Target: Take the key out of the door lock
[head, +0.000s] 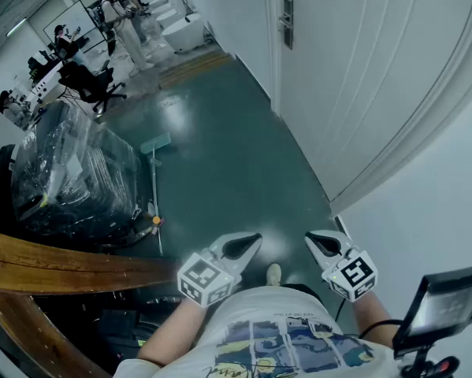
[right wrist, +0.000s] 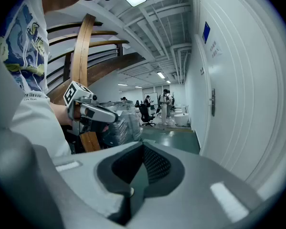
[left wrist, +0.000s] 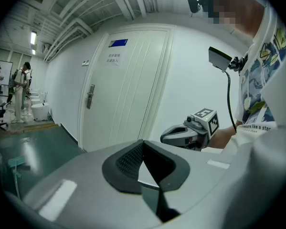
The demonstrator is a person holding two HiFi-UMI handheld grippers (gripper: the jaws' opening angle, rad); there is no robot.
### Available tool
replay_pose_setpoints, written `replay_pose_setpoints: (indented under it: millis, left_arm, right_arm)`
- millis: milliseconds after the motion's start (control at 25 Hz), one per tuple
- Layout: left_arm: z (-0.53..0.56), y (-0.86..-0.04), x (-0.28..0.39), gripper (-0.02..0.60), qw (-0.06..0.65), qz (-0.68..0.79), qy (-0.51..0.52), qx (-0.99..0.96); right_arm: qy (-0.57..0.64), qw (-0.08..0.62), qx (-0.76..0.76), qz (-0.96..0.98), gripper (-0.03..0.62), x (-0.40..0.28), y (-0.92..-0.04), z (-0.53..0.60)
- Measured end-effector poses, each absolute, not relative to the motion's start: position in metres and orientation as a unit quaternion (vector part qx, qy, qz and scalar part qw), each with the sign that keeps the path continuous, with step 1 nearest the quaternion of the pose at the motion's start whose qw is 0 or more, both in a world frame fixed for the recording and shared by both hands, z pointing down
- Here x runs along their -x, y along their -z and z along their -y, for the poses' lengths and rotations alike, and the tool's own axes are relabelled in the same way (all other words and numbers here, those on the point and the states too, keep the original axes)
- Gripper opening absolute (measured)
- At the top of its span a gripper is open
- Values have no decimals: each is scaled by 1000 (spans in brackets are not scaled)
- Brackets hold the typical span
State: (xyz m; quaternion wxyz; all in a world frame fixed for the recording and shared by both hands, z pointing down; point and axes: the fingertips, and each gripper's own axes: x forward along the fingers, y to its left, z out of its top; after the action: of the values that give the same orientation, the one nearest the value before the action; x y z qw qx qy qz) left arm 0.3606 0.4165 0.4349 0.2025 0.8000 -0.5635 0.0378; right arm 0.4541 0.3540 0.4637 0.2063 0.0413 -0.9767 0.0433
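The white door (head: 362,69) stands shut at the upper right of the head view, its metal lock plate (head: 288,22) far ahead of me. The lock plate (left wrist: 90,96) also shows in the left gripper view, and the lock plate (right wrist: 212,102) in the right gripper view; a key is too small to make out. My left gripper (head: 251,242) and right gripper (head: 314,239) hover side by side close to my body, well short of the door. Both are shut with nothing between the jaws. The left gripper (left wrist: 143,144) sees the right gripper (left wrist: 167,136) beside it, and the right gripper (right wrist: 143,148) sees the left gripper (right wrist: 113,119).
A green floor (head: 220,156) runs along the door wall. A plastic-wrapped stack (head: 70,179) and a curved wooden rail (head: 54,266) are at the left. A long-handled floor tool (head: 155,176) lies by the stack. People (head: 117,6) stand far down the hall. A small screen (head: 444,305) sits at my right.
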Motion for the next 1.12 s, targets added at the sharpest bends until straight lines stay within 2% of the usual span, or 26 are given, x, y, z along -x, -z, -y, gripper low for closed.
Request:
replay_pose_setpoints:
  millis: [200,640,840,1120]
  left_arm:
    - [-411,-431,-333,5,187,584,-62,-788]
    - [-396,-443,-351,5,190,549,-56,-812]
    - [-394,-441,-331,5,189,559,-50,-806]
    - [-382,-440,-282,5,200,578,-37,-790]
  right_arm:
    - [-18,184,-17,983,2,-413,-457,-337]
    - [-24,216,-40,975,3,-433,-461,-339]
    - [-32,222,-41,974,14,-421,-467,-337]
    - [-31,219,-36,975,15,-370,-462,-313]
